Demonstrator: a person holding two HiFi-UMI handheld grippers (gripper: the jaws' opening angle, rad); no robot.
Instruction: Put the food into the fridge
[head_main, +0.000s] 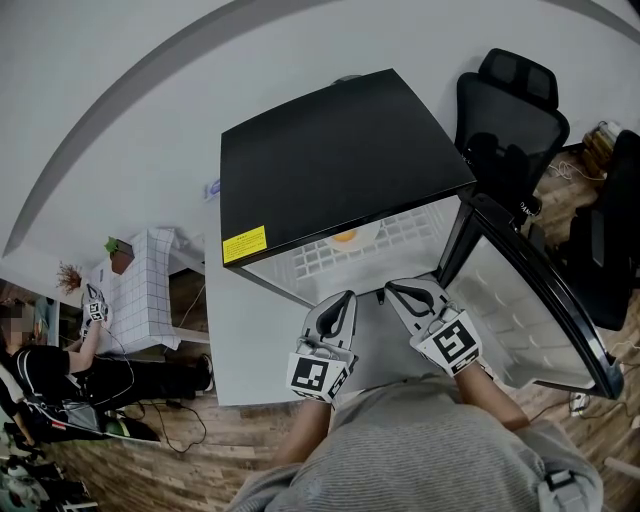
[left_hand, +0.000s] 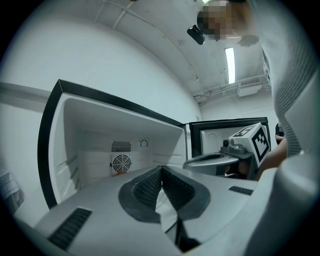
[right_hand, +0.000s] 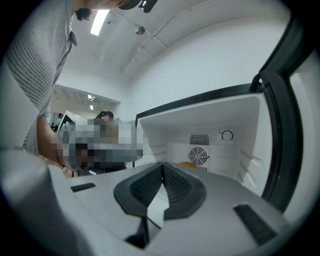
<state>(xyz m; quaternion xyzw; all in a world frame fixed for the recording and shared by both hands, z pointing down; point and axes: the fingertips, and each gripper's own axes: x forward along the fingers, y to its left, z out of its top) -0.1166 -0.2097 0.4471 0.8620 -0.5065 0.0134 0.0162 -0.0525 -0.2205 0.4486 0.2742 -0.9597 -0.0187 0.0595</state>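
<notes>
Inspection finds the fridge (head_main: 340, 160) standing with its door (head_main: 530, 300) swung wide to the fridge's right. Inside, on the white wire shelf (head_main: 318, 260), we note one piece of food (head_main: 345, 236), yellow-orange, lying toward the back of the fridge on what looks like a white plate. The same orange item shows low against the back wall of the fridge, below the round fan (right_hand: 198, 155), in the right gripper view.

The left gripper (head_main: 346, 298) is held just in front of the fridge opening, outside the shelf. Its jaws are pressed together with nothing between them. The right gripper (head_main: 392, 290) is held beside it, also just in front of the opening, with its jaws likewise together and empty.

We judge the placing of this item to be done: the food rests inside the fridge and neither gripper carries anything. We see no other food outside the fridge in any view, though the area below and behind the person is hidden from us.

What appears to be left is closing the door, if the task calls for it. The door's edge lies near the right gripper, to the fridge's right.
</notes>
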